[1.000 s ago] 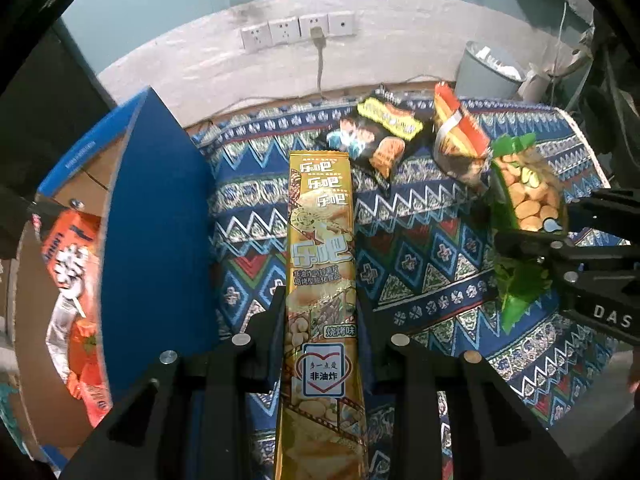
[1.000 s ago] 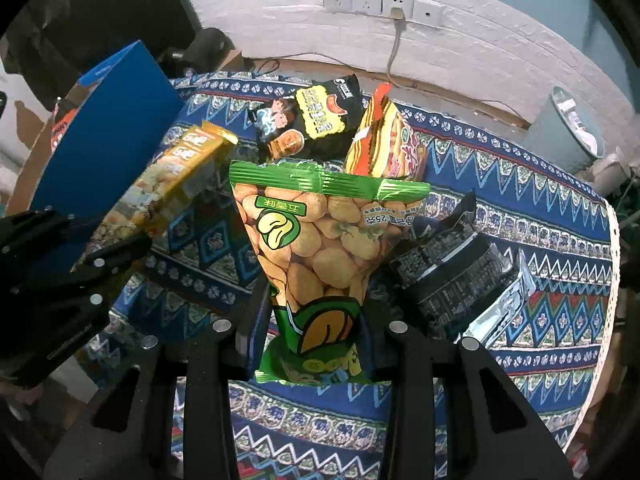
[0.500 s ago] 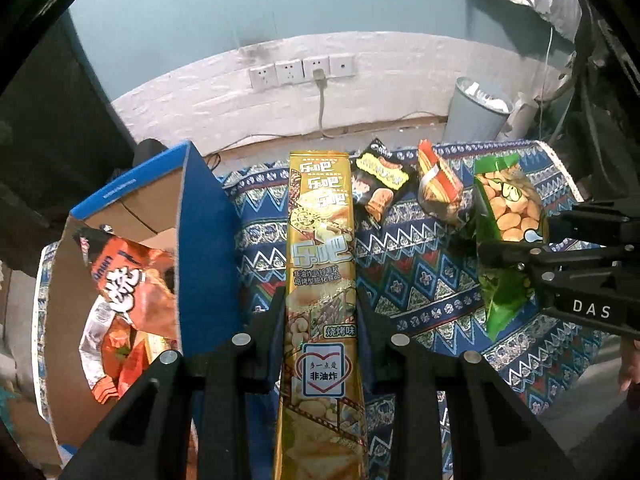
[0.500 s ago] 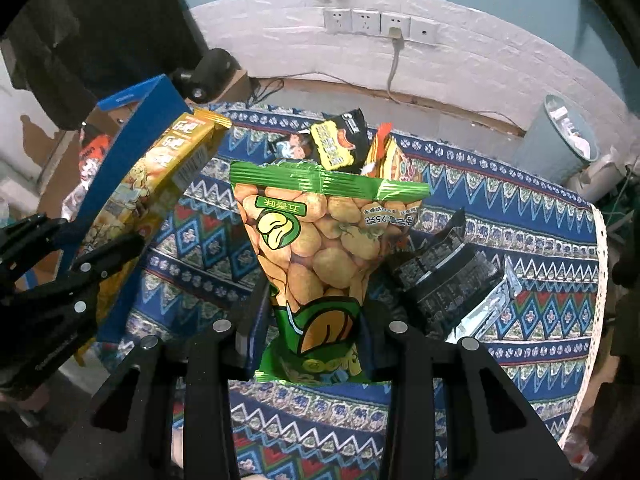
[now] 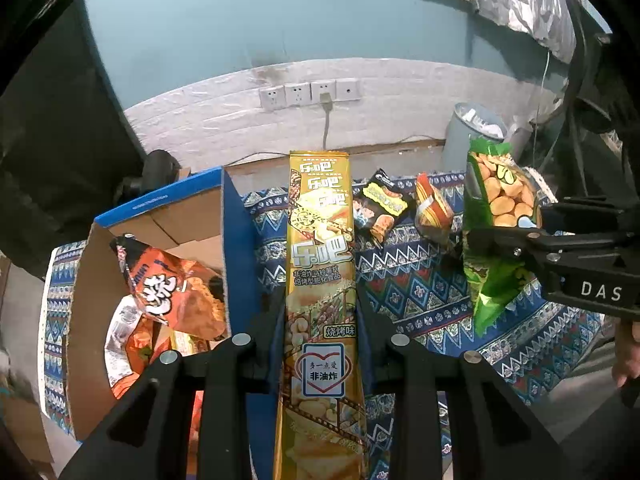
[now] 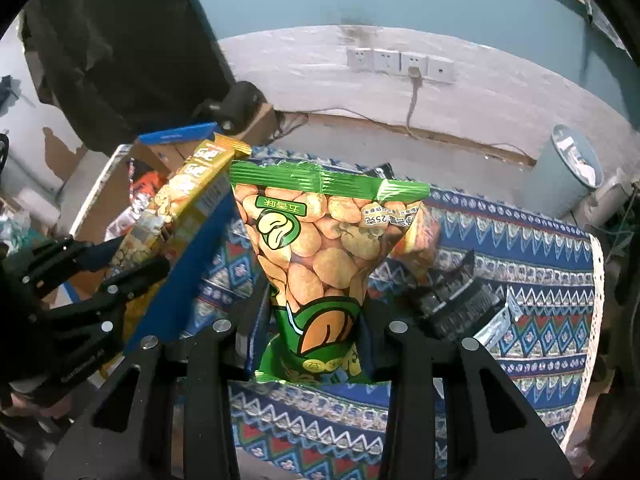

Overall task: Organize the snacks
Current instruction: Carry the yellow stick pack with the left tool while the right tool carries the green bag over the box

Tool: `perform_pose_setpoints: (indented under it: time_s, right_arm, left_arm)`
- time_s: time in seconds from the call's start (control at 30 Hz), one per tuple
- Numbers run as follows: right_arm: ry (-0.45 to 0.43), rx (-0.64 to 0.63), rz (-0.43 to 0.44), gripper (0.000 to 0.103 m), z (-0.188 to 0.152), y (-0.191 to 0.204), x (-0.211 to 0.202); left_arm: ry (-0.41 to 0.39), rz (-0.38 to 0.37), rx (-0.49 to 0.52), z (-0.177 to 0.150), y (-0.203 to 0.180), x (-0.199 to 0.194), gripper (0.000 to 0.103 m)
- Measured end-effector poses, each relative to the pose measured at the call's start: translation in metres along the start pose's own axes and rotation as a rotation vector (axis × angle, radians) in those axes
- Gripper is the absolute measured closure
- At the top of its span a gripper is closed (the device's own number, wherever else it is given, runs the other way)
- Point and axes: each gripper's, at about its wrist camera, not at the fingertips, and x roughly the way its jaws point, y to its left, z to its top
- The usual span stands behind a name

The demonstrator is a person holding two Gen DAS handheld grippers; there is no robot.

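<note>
Held 2 snacks clear of the table at once. Left gripper (image 5: 320,322) clamped tight on the long, narrow gold foil snack pack (image 5: 322,280), gripped low down, with most of its length standing out beyond the fingers. Right gripper (image 6: 316,320) closed on the lower end of the green plastic bag of beans (image 6: 320,256), jaws only narrowly apart, the bag's sealed top edge fanning wide above the pinch.

Open cardboard box with blue outer walls (image 5: 236,240) sat at the left end of the patterned blue cloth (image 5: 420,292), already holding an orange crisp bag (image 5: 168,284) among other packets. Gold pack hung just right of the blue wall, not yet over the opening. Green bag hung further right, above the cloth. Black-and-yellow snack packet (image 5: 380,208) and small orange-striped packet (image 5: 432,208) lay near the far edge; a dark foil packet (image 6: 456,300) lay close under the right gripper.

Judged best done 1 at a time:
1. Carry the gold pack leftward over the wall with its overhanging end kept above the rim.
2. Lower it beside the orange bag, then release.
3. Follow with the green bag, kept apart from the left gripper to avoid a clash.
4. Keep both pinches firm; slick foil looked apt to slip.
</note>
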Motion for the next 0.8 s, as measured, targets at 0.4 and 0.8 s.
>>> perform_pose_setpoints:
  time_s: [0.4,0.8]
  right_arm:
    - [-0.017,-0.042,0.056,0.067,0.021,0.038,0.006]
    - [-0.02,-0.124,0.105,0.067,0.041,0.095,0.015]
  left_arm:
    - [-0.055,0.028,-0.096,-0.003,0.048,-0.026,0.072]
    - [-0.068,0.062,-0.18,-0.019,0.1,-0.037,0.072]
